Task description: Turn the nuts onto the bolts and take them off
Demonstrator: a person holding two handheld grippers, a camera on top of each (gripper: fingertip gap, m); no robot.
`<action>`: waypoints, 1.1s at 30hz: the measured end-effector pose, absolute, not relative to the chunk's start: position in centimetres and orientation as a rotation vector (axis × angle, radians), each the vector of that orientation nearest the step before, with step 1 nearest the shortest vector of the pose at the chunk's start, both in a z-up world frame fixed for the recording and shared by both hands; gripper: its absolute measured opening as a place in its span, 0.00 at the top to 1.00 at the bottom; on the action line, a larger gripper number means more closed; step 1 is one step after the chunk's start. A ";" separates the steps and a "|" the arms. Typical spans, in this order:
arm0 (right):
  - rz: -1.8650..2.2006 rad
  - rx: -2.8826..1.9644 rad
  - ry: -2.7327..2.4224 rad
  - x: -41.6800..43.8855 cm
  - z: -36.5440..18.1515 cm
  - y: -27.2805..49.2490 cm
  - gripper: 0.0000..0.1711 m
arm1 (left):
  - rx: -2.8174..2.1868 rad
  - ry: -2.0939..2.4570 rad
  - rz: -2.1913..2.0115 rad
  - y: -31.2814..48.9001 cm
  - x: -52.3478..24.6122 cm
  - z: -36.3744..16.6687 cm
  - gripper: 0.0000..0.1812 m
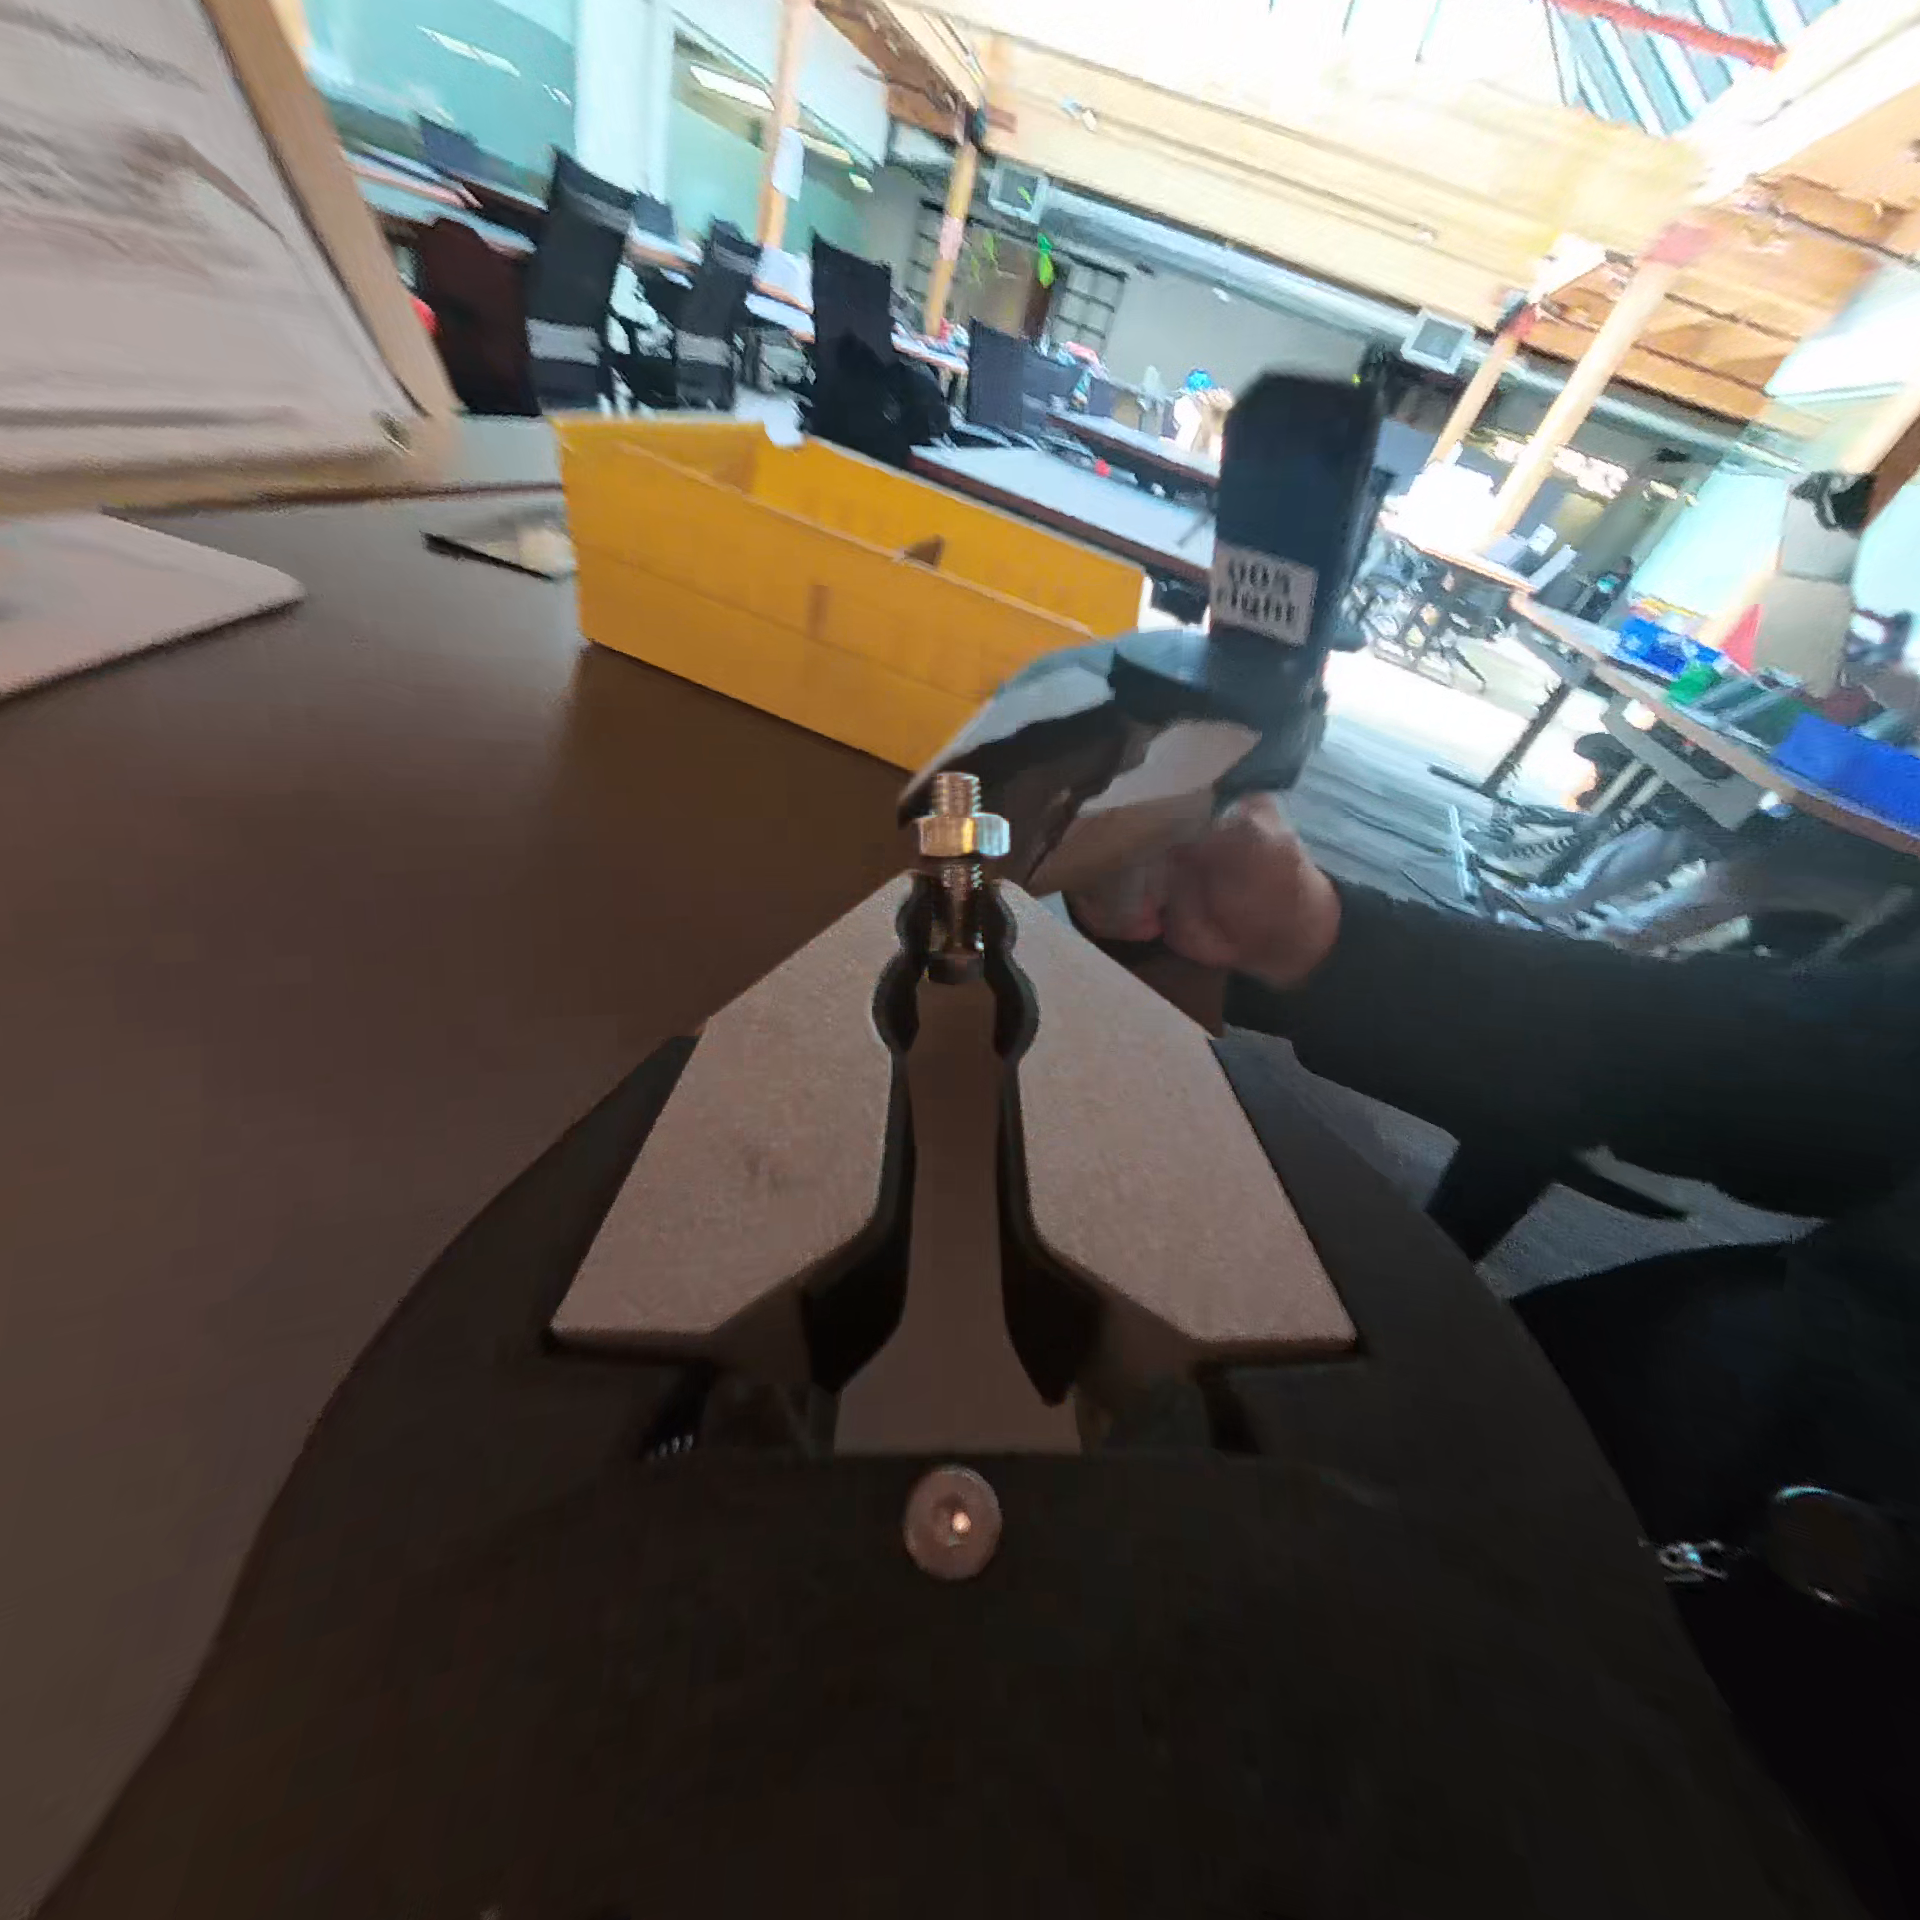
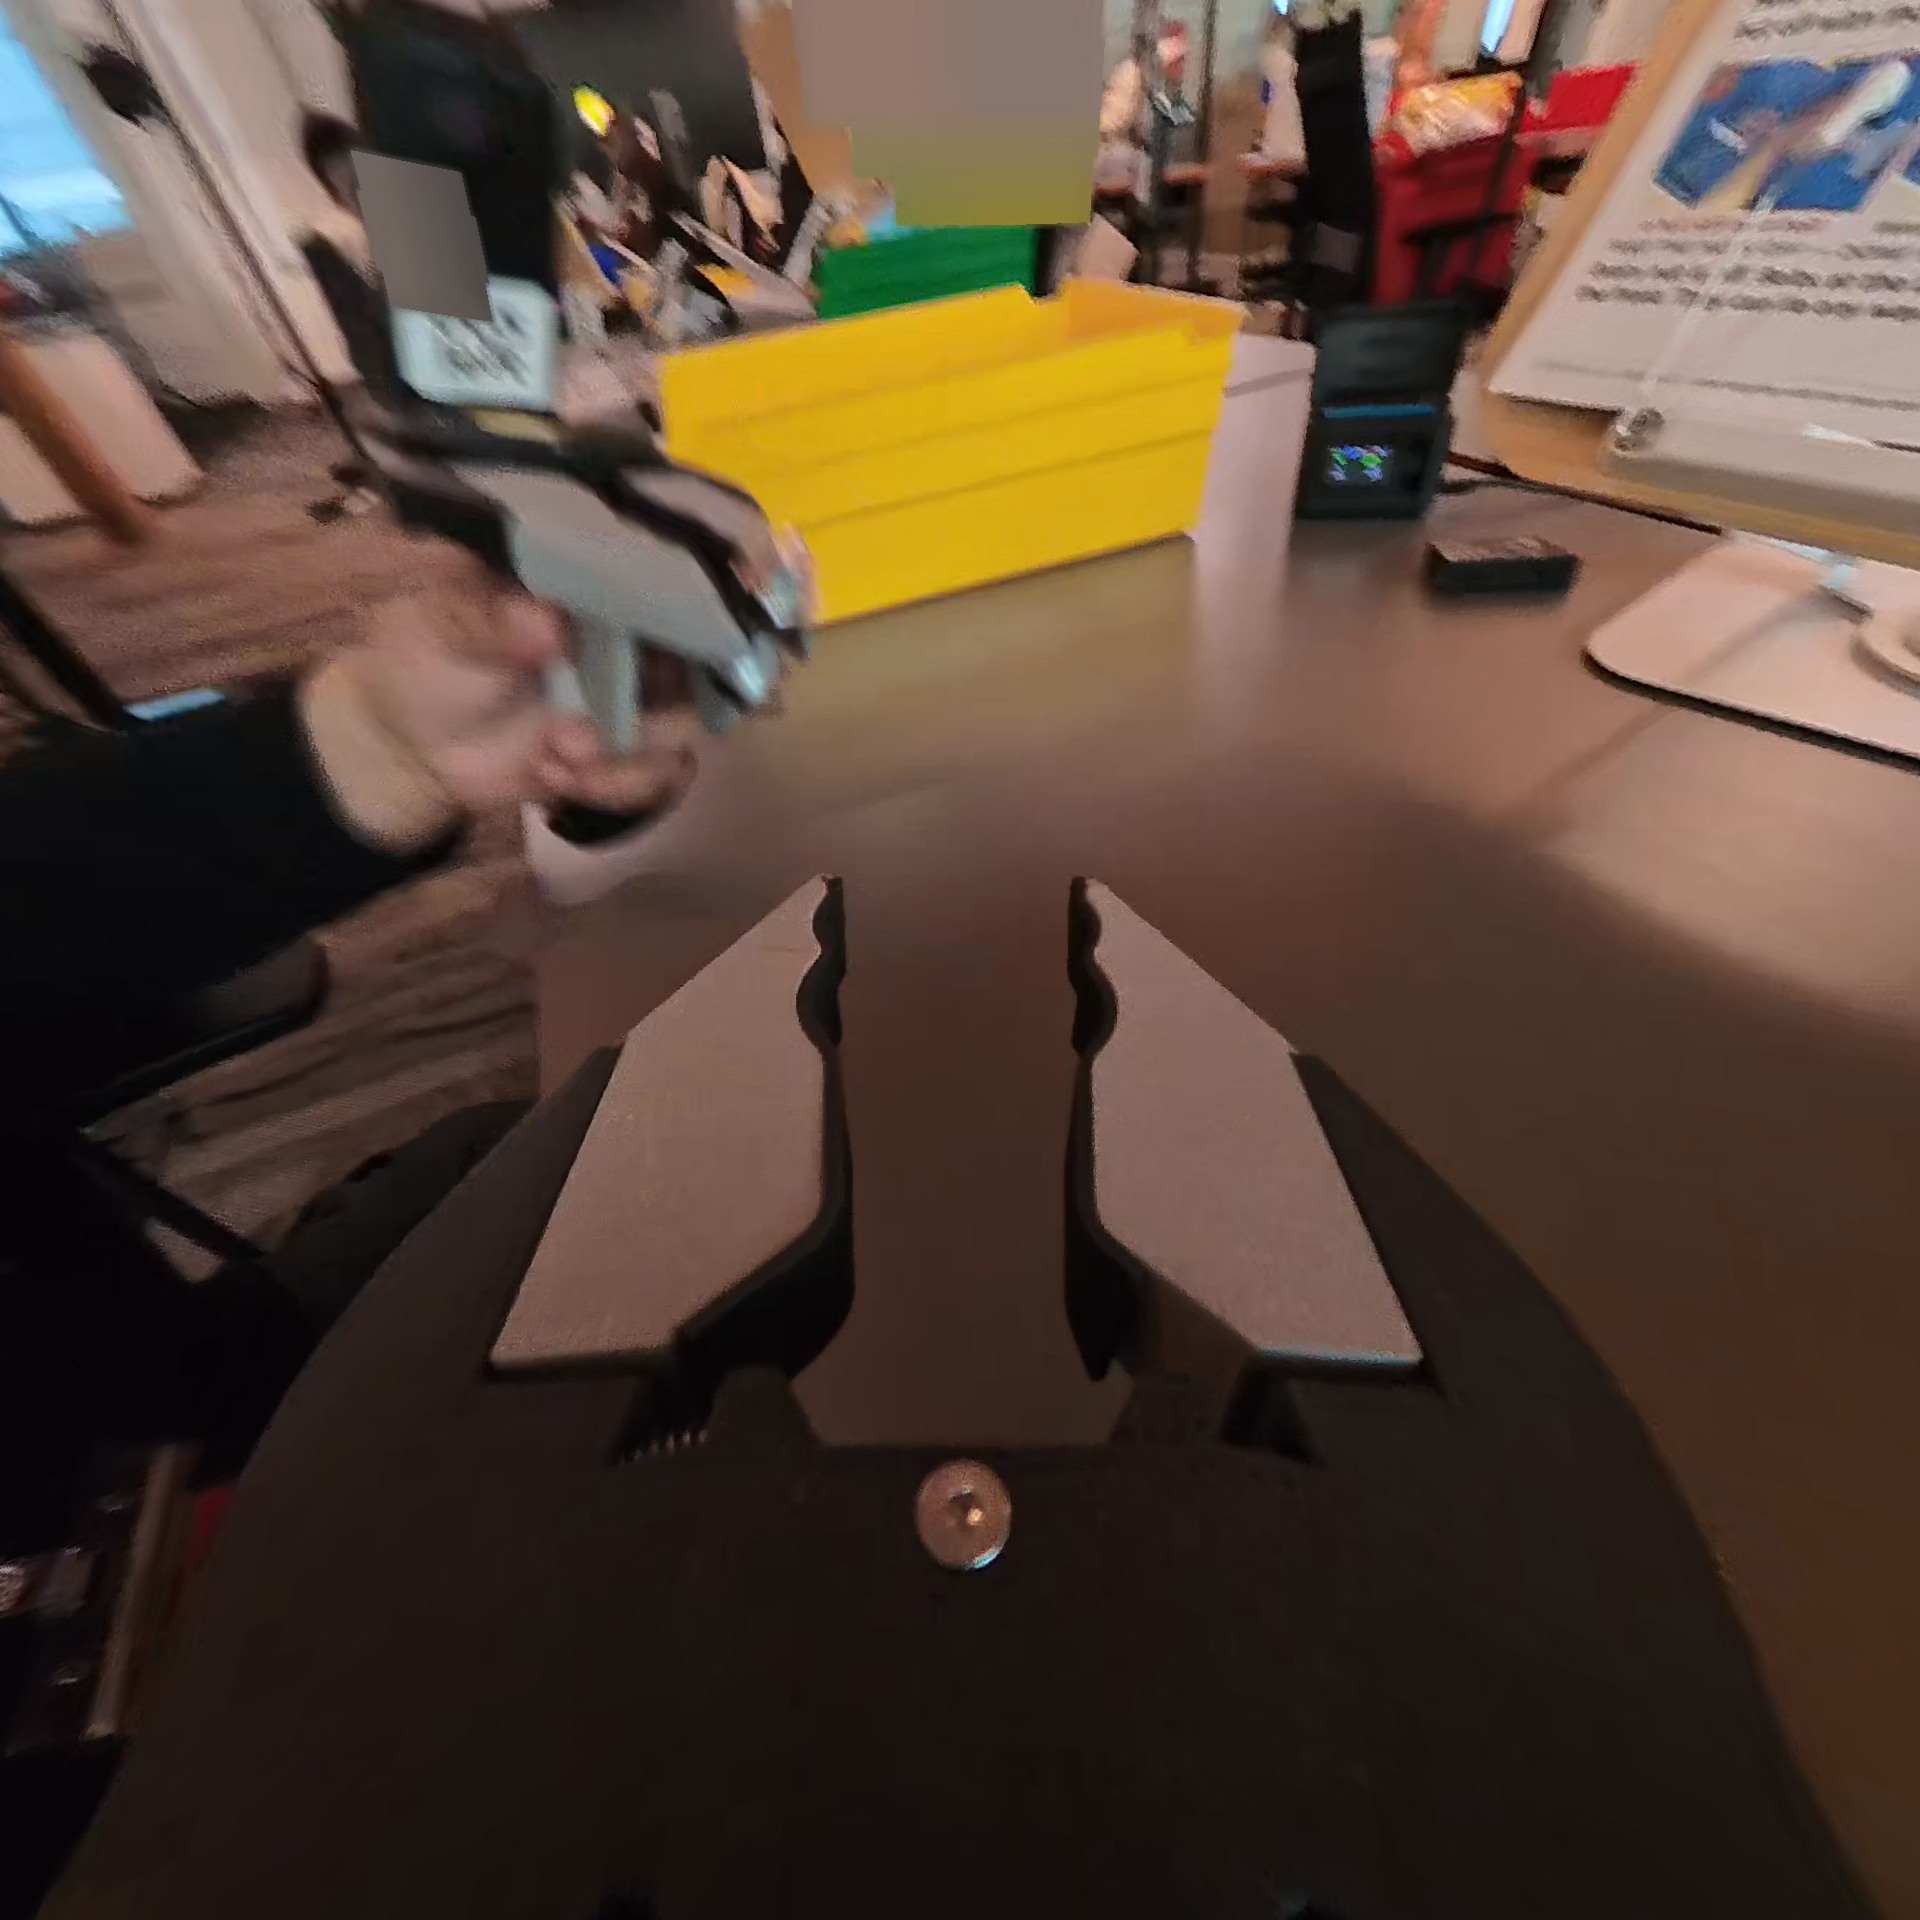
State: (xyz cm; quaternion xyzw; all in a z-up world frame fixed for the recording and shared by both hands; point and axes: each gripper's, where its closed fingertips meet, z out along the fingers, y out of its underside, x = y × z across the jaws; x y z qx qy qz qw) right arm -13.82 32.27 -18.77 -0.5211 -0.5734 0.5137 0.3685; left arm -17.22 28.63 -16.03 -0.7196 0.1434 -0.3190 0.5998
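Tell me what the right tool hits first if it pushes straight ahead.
Probably nothing soon: the open right tool points across bare table. The yellow bin stands farthest along that line, though depth is unclear.

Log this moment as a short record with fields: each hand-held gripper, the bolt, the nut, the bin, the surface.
left hand-held gripper: shut on the bolt, held above the table
bolt: upright, threaded end up
nut: threaded on the bolt, just above the fingertips
right hand-held gripper: open, nothing between its fingers; in the left wrist view its tips sit close beside the nut, contact unclear
yellow bin: on the table behind both grippers, contents hidden
table: dark brown
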 end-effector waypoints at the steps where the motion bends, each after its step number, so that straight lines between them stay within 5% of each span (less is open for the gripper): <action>1: 1.370 -1.311 -1.462 -13.6 -18.3 31.9 0.77 | -1.687 0.356 -0.739 29.2 -16.1 -17.0 0.96; 14: 1.626 -1.103 -1.555 -12.3 -16.3 27.8 0.84 | -1.646 0.557 -0.676 29.3 -10.4 -17.6 0.96; 17: 1.477 -1.062 -1.570 -12.3 -16.5 27.8 0.96 | -1.674 0.645 -0.526 29.2 -9.4 -18.5 0.95; 27: 1.485 -1.121 -1.481 -13.0 -15.9 28.8 0.97 | -1.700 0.547 -0.497 30.2 -10.2 -18.5 0.90; 33: 1.497 -1.080 -1.469 -13.8 -15.4 27.8 0.96 | -1.675 0.562 -0.552 29.7 -10.1 -18.3 0.95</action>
